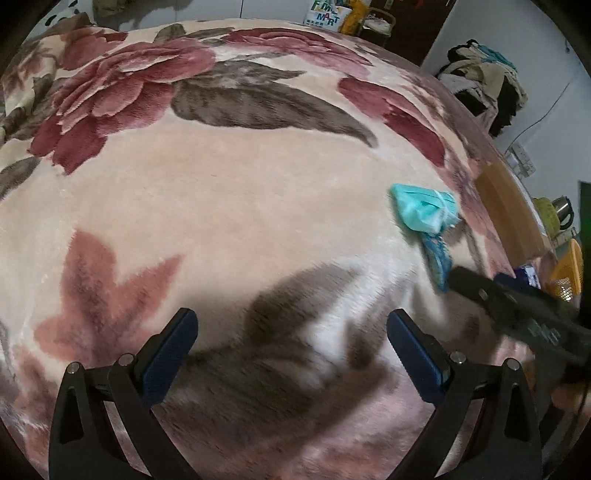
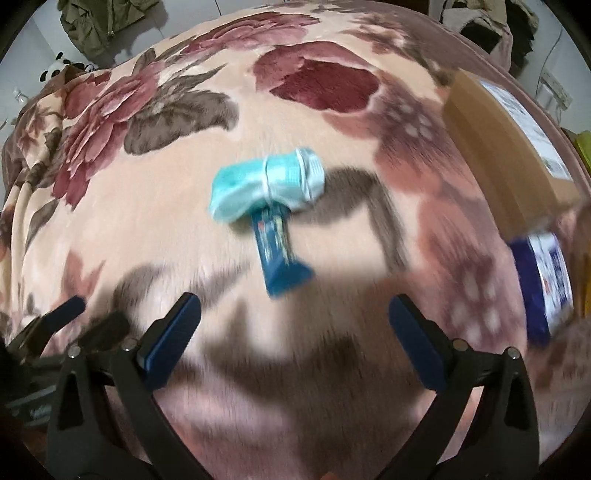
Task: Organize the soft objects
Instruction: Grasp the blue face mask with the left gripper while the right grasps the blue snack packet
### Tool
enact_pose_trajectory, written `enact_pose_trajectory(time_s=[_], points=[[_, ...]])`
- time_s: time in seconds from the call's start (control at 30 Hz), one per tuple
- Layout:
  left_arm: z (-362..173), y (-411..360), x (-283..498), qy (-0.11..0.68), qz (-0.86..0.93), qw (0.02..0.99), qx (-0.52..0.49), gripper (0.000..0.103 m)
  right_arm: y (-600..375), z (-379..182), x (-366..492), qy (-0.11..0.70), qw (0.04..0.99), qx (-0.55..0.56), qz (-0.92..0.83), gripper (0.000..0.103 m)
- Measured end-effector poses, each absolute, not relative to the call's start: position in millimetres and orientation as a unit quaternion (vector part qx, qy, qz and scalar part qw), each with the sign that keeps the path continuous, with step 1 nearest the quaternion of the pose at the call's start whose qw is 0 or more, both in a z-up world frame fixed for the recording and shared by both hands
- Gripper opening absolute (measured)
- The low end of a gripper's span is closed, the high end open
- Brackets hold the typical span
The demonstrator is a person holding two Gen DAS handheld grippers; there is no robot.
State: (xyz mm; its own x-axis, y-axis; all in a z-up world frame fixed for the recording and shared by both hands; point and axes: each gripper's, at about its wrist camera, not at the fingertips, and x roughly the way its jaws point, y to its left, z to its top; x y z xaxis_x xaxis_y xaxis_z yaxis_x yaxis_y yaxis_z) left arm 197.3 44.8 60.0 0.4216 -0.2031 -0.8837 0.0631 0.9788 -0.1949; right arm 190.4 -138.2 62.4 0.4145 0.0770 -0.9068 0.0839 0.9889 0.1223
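A folded light-teal mask [image 2: 266,184] lies on the floral blanket [image 2: 184,236], overlapping the far end of a blue packet [image 2: 279,254]. Both also show in the left wrist view, the mask [image 1: 424,212] and the packet [image 1: 437,258] at the right. My right gripper [image 2: 293,314] is open and empty, just short of the packet. My left gripper [image 1: 291,328] is open and empty over bare blanket [image 1: 221,206], well left of the mask. The right gripper's black body [image 1: 517,314] reaches in from the right in the left wrist view.
A cardboard box [image 2: 495,147] stands at the blanket's right edge, with a blue and white box [image 2: 546,284] near it. Clothes [image 1: 480,81] are piled at the back right, and a green jacket [image 2: 99,22] hangs at the back left. An orange basket [image 1: 567,273] is at the far right.
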Motion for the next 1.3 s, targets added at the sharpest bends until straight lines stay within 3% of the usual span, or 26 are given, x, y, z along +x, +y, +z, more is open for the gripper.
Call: enact_pose_trajectory(time_s=[0.17,0.23,0.27,0.47,0.87,0.9,0.93,0.97,1.07,1.3], points=[[59.2,48.2,207.3,0.532,-0.077,0.842,-0.054,0.102,-130.9,40.1,221.0,0.563,0.825,0.052,0.009,0.061],[60.7,44.0,211.2,0.53,-0.086,0.842,-0.049,0.102,-131.2,31.9,225.8,0.572,0.818,0.055,0.024,0.032],[61.7,40.0,213.7,0.529,-0.093,0.843,-0.043,0.102,-133.0,29.3,224.3,0.572,0.818,0.055,0.027,0.03],[70.8,-6.9,231.9,0.516,-0.15,0.843,0.011,0.102,-166.0,39.4,187.4,0.56,0.821,0.111,0.022,0.027],[50.1,-134.8,275.0,0.485,-0.242,0.804,0.243,0.101,-218.2,60.9,161.6,0.524,0.838,0.146,-0.037,0.028],[46.1,-137.3,276.6,0.488,-0.244,0.802,0.245,0.097,-217.8,59.3,162.7,0.527,0.837,0.146,-0.035,0.028],[41.4,-138.5,280.0,0.496,-0.247,0.797,0.239,0.078,-218.4,56.4,163.5,0.53,0.834,0.15,-0.031,0.029],[38.5,-135.4,282.3,0.505,-0.248,0.795,0.227,0.049,-218.0,54.6,164.0,0.531,0.833,0.151,-0.029,0.029],[38.9,-119.1,280.2,0.52,-0.25,0.801,0.162,0.041,-214.9,49.9,166.3,0.533,0.832,0.152,-0.022,0.03],[39.1,-80.5,241.5,0.544,-0.222,0.804,0.091,0.04,-211.8,36.1,174.2,0.543,0.826,0.152,-0.015,0.028]])
